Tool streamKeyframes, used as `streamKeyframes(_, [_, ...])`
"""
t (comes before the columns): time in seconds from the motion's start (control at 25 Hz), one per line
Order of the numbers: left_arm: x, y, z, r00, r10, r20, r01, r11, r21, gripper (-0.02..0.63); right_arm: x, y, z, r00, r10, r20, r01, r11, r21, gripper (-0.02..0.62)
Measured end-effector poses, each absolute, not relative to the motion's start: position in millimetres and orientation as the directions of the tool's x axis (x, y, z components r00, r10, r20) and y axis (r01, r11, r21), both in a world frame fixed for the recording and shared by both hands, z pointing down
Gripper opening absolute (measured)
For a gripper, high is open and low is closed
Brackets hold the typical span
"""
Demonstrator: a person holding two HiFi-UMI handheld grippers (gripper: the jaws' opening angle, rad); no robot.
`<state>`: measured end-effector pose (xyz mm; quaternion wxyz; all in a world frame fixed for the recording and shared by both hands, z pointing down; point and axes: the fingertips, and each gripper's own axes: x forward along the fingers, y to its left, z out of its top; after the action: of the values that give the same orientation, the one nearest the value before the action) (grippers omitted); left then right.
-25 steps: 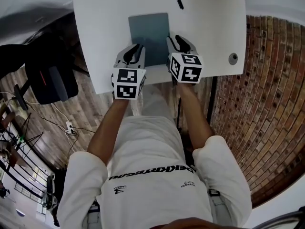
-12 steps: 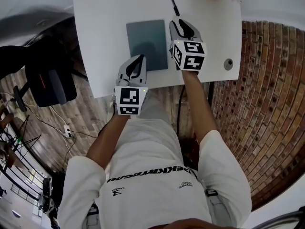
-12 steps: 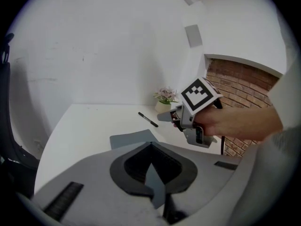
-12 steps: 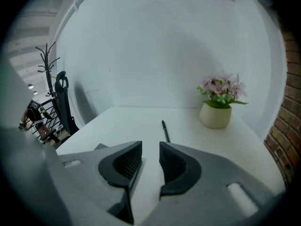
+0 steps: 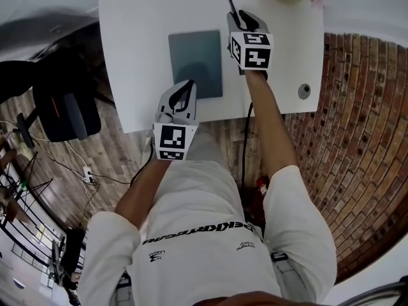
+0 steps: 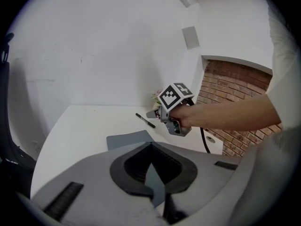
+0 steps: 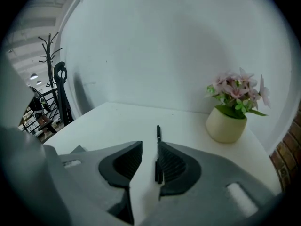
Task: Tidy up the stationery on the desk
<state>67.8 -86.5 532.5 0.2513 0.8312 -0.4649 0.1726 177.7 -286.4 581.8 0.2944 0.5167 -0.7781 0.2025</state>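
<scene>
A black pen (image 5: 230,4) lies at the far side of the white desk (image 5: 140,37), and a grey notebook (image 5: 194,59) lies flat at its middle. My right gripper (image 5: 243,18) is over the pen's near end. In the right gripper view its jaws (image 7: 149,147) have just been closing a little and stand open, with the pen (image 7: 158,147) on the desk between them, close to the right jaw. My left gripper (image 5: 186,87) hovers over the notebook's near edge. Its jaws (image 6: 150,146) meet at the tips with nothing in them.
A cream pot of pink flowers (image 7: 228,124) stands on the desk at the far right, close to the pen. A round cable hole (image 5: 304,91) sits near the desk's right edge. A black chair (image 5: 64,107) stands left of the desk.
My right gripper has moved from beside the notebook up the desk to the pen. My left gripper has drawn back toward the desk's front edge.
</scene>
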Motion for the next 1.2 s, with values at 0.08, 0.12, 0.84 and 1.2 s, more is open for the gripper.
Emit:
streamKeyframes(0.08, [70.1,-85.7,533.6,0.511,-0.682,0.523,-0.858,-0.444,0.259,-0.002,176.4,-293.8,585.6,-0.294,-0.689,0.663,-0.923,0.385,-0.01,0.11])
streamKeyframes(0.12, [72.2,-84.9,533.9,0.514,-0.678,0.525,-0.856,-0.447,0.261,-0.002,176.9,-296.2,588.4,-0.295,-0.688,0.664,-0.923,0.386,-0.01,0.11])
streamKeyframes(0.84, [73.9,-77.5,526.9,0.511,-0.674,0.534,-0.856,-0.46,0.237,-0.002,182.8,-317.3,630.3,-0.264,-0.602,0.753,-0.926,0.378,-0.023,0.082])
streamKeyframes(1.2, [72.9,-73.4,518.8,0.516,-0.677,0.525,-0.851,-0.474,0.226,-0.002,183.8,-312.5,617.6,-0.259,-0.607,0.751,-0.939,0.34,-0.049,0.041])
